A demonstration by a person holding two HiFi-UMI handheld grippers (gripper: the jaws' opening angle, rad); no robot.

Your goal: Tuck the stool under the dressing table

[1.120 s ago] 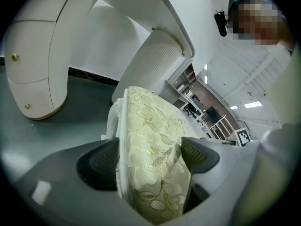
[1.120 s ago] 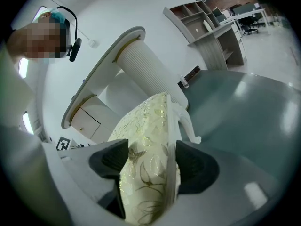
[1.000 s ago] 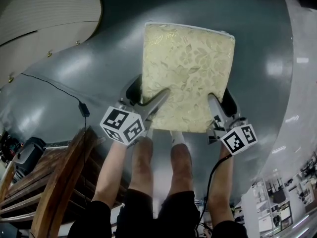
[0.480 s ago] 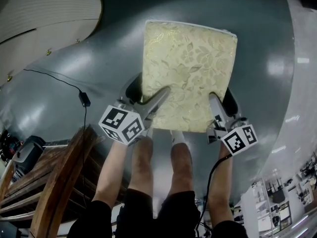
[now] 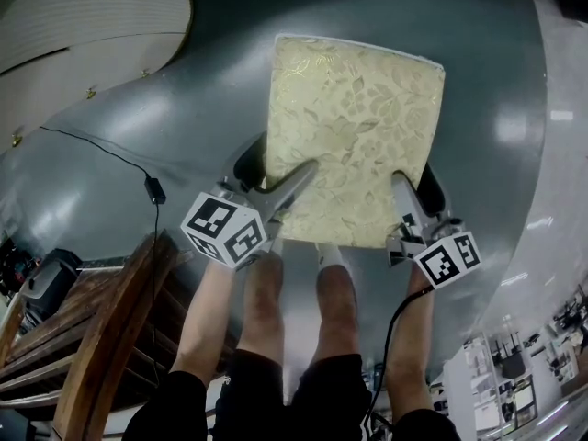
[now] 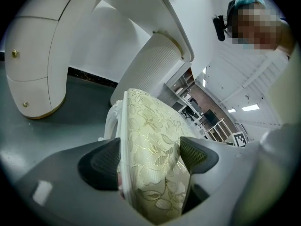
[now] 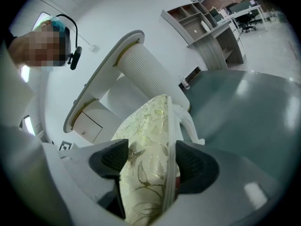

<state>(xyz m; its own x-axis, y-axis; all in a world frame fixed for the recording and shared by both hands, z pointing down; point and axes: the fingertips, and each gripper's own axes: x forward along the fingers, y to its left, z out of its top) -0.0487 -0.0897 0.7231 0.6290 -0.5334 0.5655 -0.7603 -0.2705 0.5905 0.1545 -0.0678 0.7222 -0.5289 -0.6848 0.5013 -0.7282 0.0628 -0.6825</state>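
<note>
**Stool clamped at two corners, dressing table off to one side**

A person is standing at the near edge of the stool (image 5: 354,127), gripping its floral cushion with a claw in each hand. The left claw (image 5: 278,171) is biting the stool's near-left corner, one jaw lying on top of the cushion and the other under the seat rim. The right claw (image 5: 415,191) is doing the same at the near-right corner. Each is open only as wide as the padded seat is thick, and both are pressing into the fabric. Holding two corners is likely giving control of the stool's heading as well as the push. The stool is sitting on the grey floor (image 5: 487,90), well apart from the white dressing table (image 5: 83,26), which is curving away beyond the stool's far-left corner. The tuck is not yet made, and the stool is probably needing a swing toward that side first.
</note>
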